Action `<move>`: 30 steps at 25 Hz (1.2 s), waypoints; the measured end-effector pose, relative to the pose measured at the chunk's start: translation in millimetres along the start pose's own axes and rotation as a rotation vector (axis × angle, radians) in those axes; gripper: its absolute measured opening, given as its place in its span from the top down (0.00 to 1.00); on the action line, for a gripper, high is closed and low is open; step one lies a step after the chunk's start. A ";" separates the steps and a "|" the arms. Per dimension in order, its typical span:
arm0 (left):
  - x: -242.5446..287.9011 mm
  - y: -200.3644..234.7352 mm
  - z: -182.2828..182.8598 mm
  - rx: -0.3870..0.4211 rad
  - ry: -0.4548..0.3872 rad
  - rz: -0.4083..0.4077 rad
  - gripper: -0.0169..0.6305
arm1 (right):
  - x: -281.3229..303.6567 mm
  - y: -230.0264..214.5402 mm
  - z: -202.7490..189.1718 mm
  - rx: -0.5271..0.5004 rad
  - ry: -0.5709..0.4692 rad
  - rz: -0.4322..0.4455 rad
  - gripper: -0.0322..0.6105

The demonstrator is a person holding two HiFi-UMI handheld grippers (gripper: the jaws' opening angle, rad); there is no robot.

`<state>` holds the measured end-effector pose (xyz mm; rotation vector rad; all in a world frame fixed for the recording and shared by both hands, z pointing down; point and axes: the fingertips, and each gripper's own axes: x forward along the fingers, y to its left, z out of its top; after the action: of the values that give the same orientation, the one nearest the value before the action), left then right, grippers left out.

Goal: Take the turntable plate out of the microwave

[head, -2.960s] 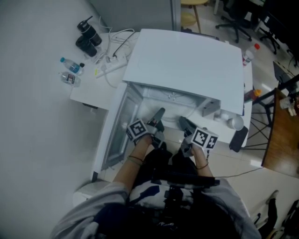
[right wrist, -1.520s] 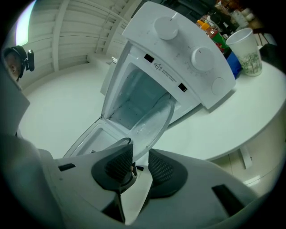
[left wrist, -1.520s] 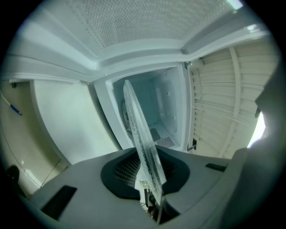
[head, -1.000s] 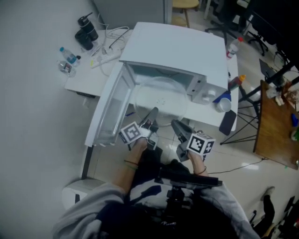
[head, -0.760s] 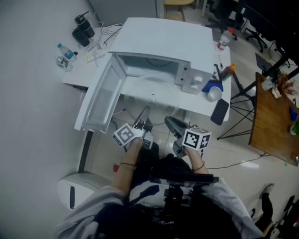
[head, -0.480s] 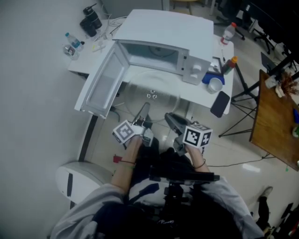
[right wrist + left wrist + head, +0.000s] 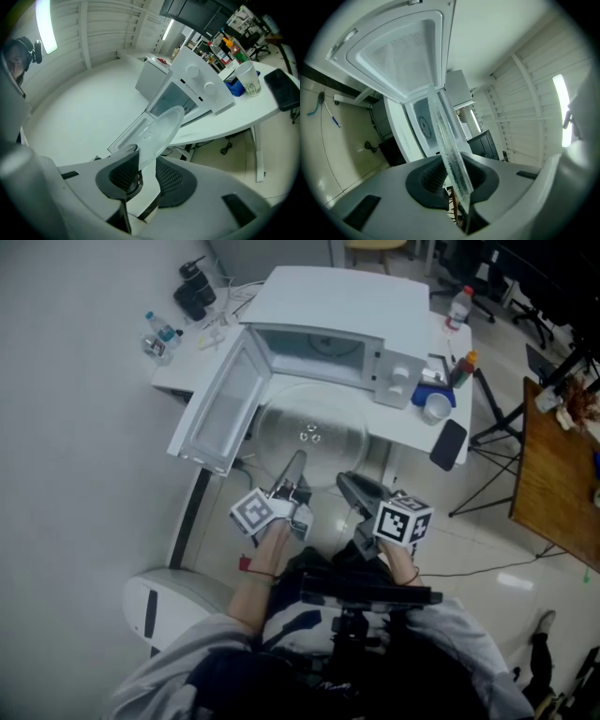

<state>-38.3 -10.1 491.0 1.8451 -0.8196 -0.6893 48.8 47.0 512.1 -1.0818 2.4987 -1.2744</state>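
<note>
The clear glass turntable plate (image 7: 309,432) hangs level in the air in front of the white microwave (image 7: 347,301), outside its empty cavity (image 7: 314,348). Both grippers hold its near rim. My left gripper (image 7: 296,463) is shut on the rim's left part, and my right gripper (image 7: 345,481) is shut on its right part. In the left gripper view the plate (image 7: 445,136) runs edge-on between the dark pads of the left gripper (image 7: 457,180). In the right gripper view the plate (image 7: 159,129) rises from between the right gripper's (image 7: 146,173) pads.
The microwave door (image 7: 220,409) stands swung open to the left. On the white table (image 7: 412,432) are a cup (image 7: 434,409), a dark phone (image 7: 450,443) and bottles (image 7: 464,367). More bottles (image 7: 161,334) lie at the back left. A white bin (image 7: 164,606) stands on the floor at the left.
The plate was drawn out of the microwave cavity and back towards the person, with both grippers still shut on its near rim. The microwave now lies farther off.
</note>
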 end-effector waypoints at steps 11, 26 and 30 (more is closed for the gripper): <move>-26.4 -8.9 24.2 -0.008 0.047 -0.057 0.91 | 12.6 34.6 -17.0 -0.014 -0.072 -0.028 0.76; -43.0 -7.2 34.9 -0.048 0.062 -0.065 0.91 | 20.4 51.5 -27.3 -0.033 -0.099 -0.047 0.76; -42.8 -7.6 35.6 -0.048 0.065 -0.081 0.91 | 21.0 52.1 -28.5 -0.033 -0.102 -0.051 0.76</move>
<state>-89.6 6.5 475.2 1.8559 -0.6833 -0.6905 -6.5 71.9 495.1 -1.1934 2.4408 -1.1626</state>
